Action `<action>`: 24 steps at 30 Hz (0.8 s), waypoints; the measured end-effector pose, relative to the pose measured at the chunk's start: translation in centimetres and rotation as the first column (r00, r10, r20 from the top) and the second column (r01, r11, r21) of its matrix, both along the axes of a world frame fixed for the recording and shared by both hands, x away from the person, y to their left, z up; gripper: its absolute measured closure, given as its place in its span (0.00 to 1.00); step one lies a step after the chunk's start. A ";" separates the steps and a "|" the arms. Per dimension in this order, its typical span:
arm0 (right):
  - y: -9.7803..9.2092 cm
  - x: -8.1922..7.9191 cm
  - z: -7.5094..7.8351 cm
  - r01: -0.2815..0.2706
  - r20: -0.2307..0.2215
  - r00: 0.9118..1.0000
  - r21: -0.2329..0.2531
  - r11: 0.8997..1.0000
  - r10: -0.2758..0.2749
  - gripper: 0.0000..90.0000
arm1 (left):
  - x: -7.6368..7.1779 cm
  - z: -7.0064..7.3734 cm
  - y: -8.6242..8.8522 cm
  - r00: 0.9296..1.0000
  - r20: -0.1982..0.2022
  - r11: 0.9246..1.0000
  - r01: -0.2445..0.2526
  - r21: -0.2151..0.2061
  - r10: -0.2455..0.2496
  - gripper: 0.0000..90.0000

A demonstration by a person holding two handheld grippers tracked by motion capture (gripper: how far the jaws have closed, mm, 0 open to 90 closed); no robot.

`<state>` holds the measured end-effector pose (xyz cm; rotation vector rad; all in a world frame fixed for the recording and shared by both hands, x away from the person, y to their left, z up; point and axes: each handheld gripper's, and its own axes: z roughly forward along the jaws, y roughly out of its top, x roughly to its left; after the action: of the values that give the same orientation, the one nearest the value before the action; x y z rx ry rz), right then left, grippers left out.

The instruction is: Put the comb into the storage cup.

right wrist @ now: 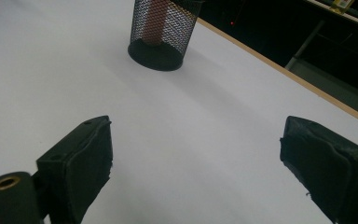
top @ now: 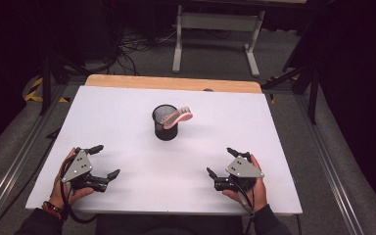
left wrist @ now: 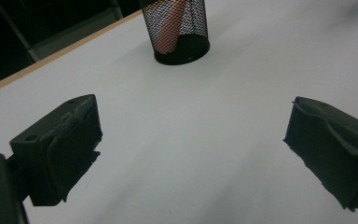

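Observation:
A black mesh cup point(top: 165, 123) stands upright near the middle of the white table top point(top: 127, 112), with a pink comb point(top: 177, 117) leaning out over its right rim. The mesh cup point(left wrist: 177, 28) shows the pink comb point(left wrist: 171, 23) through its wall in the left gripper view, and the cup point(right wrist: 161, 32) stands far ahead in the right gripper view too. My left gripper point(top: 106, 160) rests open at the front left, held by a hand. At the front right my right gripper point(top: 221, 161) is open as well. Nothing lies between either pair of jaws.
The white top lies on a wooden table whose bare edge point(top: 174, 82) shows at the back. Beyond it stand a grey table frame point(top: 215, 34) and cables on the floor. Metal rails point(top: 333, 161) run along both sides.

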<state>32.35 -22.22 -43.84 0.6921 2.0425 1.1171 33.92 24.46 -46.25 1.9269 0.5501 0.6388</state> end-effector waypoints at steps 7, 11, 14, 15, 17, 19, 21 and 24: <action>0.0 -0.1 -0.1 0.001 0.004 1.000 0.008 1.000 -0.001 0.11 | 0.1 0.1 -0.1 1.000 0.002 1.000 0.001 0.010 -0.001 0.05; 0.0 -0.4 -0.1 0.003 0.005 1.000 0.010 1.000 -0.003 0.11 | 0.1 0.2 -0.2 1.000 0.004 1.000 0.008 -0.002 -0.008 0.05; 0.0 -0.7 0.2 0.003 0.022 1.000 0.020 1.000 -0.003 0.11 | 0.0 0.1 -0.2 1.000 0.000 1.000 0.014 0.007 -0.014 0.05; 0.0 -0.7 0.2 0.006 0.026 1.000 0.021 1.000 -0.007 0.11 | 0.0 0.1 -0.2 1.000 0.001 1.000 0.013 0.006 -0.013 0.05; 0.0 -0.7 0.3 0.008 0.025 1.000 0.020 1.000 -0.009 0.11 | -0.1 0.2 0.0 1.000 0.009 1.000 0.015 -0.001 -0.015 0.05; 0.1 -0.7 0.3 0.009 0.030 0.999 0.020 1.000 -0.010 0.11 | -0.1 0.2 0.0 1.000 0.006 1.000 0.017 -0.005 -0.017 0.05; 0.2 -0.7 0.3 0.011 0.032 0.999 0.022 1.000 -0.011 0.11 | -0.1 0.2 0.0 1.000 0.006 1.000 0.021 0.001 -0.021 0.05; 0.2 -0.6 0.3 0.010 0.028 1.000 0.016 1.000 -0.011 0.11 | 0.0 0.2 0.0 1.000 -0.001 1.000 0.024 -0.001 -0.024 0.05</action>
<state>31.71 -22.03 -43.59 0.6901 2.0060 1.1320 33.91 24.43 -46.06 1.9304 0.5264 0.6224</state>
